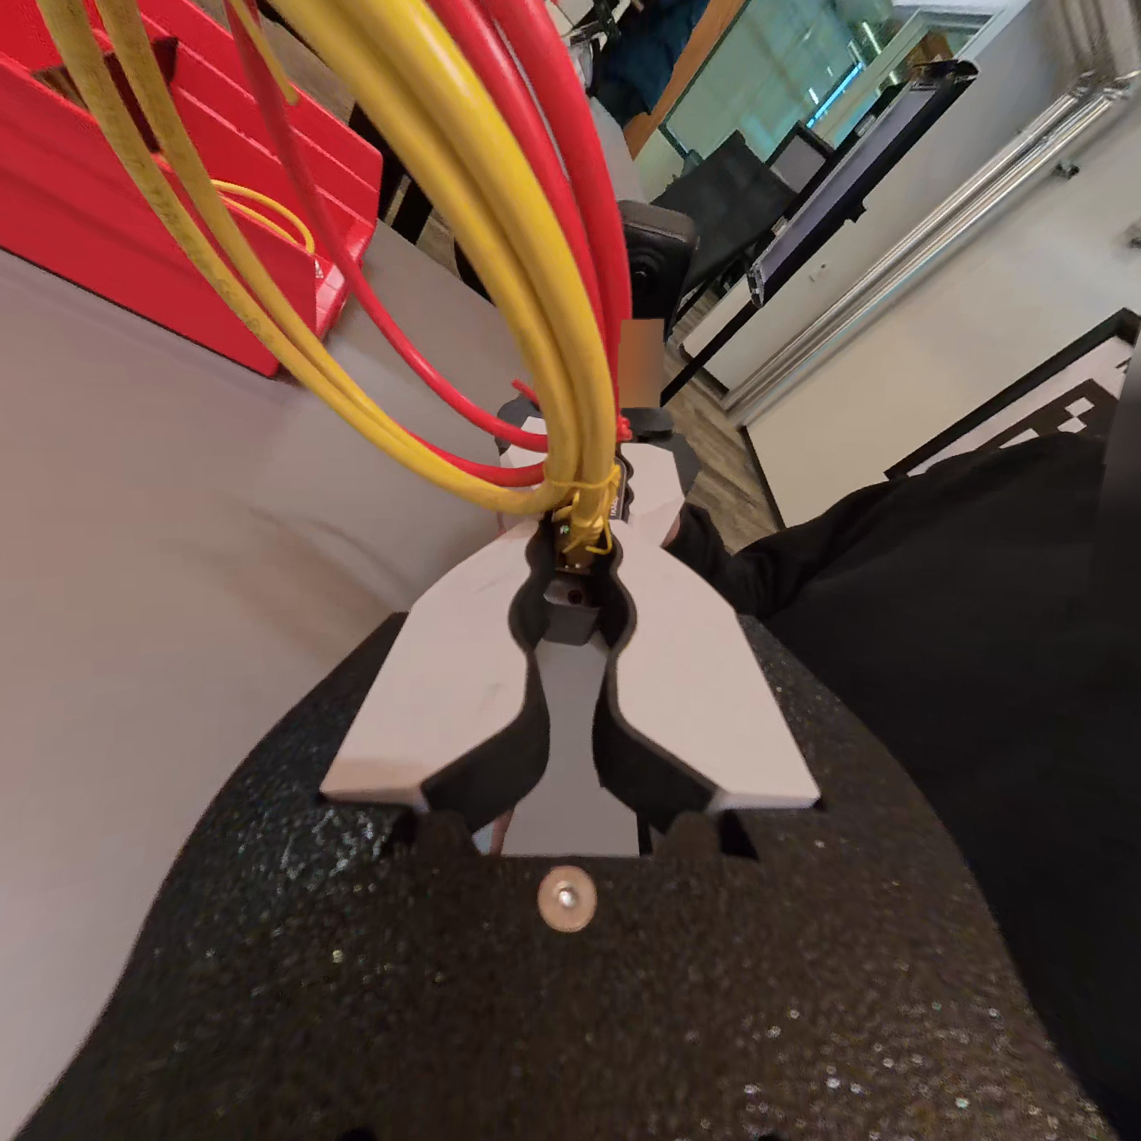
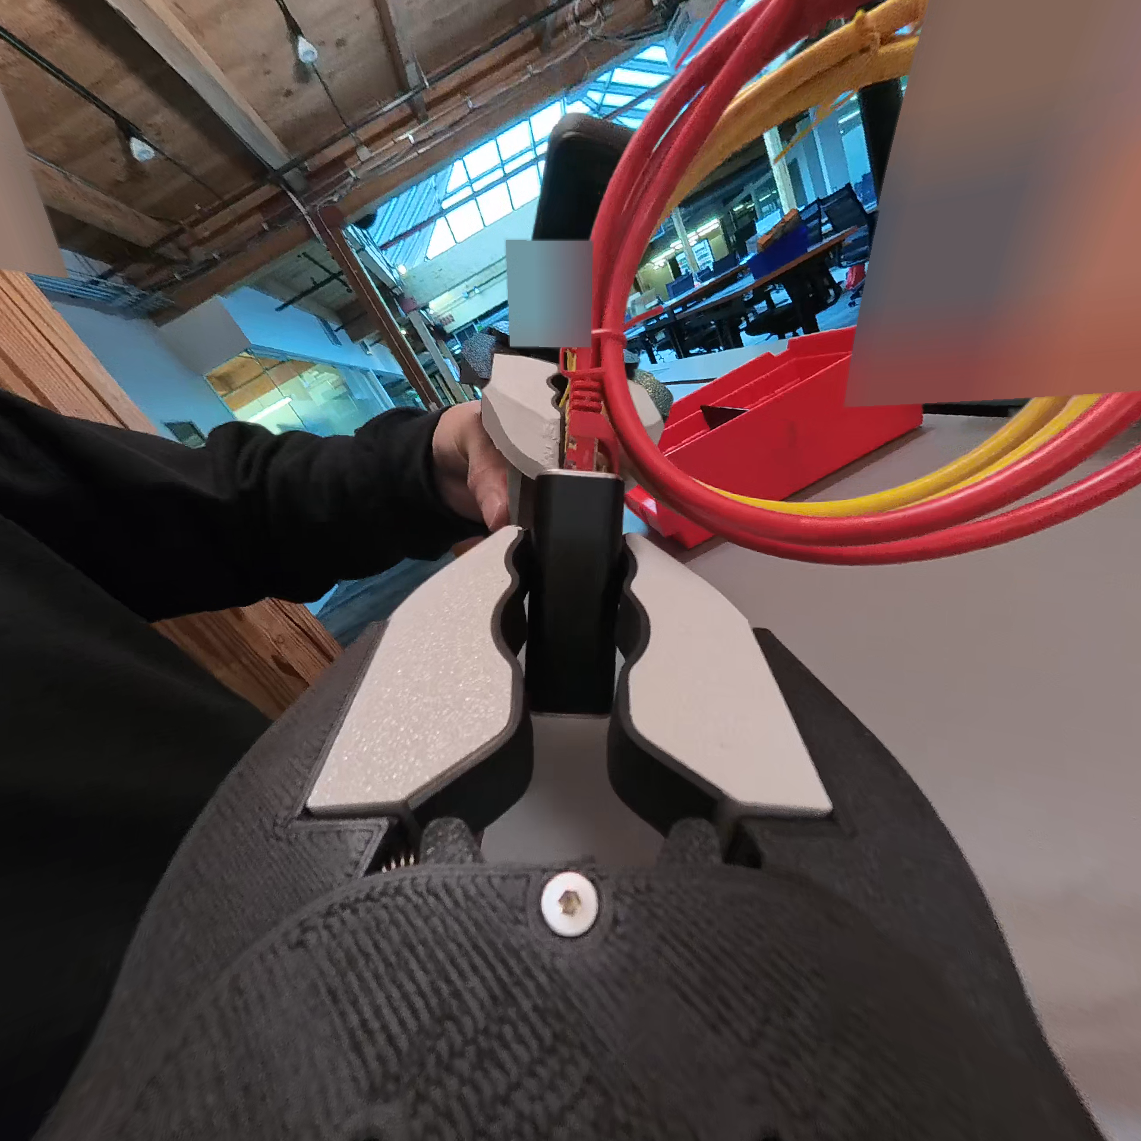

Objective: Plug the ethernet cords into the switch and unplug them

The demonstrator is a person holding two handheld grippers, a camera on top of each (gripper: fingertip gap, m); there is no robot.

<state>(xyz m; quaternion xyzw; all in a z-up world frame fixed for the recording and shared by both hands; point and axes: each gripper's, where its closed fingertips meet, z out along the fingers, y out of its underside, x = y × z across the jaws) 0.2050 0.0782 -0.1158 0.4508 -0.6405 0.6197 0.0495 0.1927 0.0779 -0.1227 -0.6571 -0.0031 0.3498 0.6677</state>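
My right gripper (image 2: pixel 571 543) is shut on the small black switch (image 2: pixel 571 593) and holds it upright above the grey table (image 2: pixel 926 710). My left gripper (image 1: pixel 577 546) is shut at the top of the switch (image 1: pixel 571 611), on the plug of a yellow ethernet cord (image 1: pixel 580 534). From the right wrist view a red plug (image 2: pixel 580 420) sits in the switch between the left gripper's fingers (image 2: pixel 525 420). Bundles of yellow cords (image 1: pixel 494 216) and red cords (image 1: pixel 574 154) loop upward. The red cord loop (image 2: pixel 617 247) and yellow cords (image 2: pixel 926 488) also show in the right wrist view.
A red plastic bin (image 1: pixel 154 204) stands on the table behind the cords, also in the right wrist view (image 2: pixel 772 426). A person's black sleeve (image 2: pixel 247 494) reaches in from the left. A wooden post (image 2: pixel 247 648) stands left of the table edge. Less than 4 cm separates the two grippers' tips.
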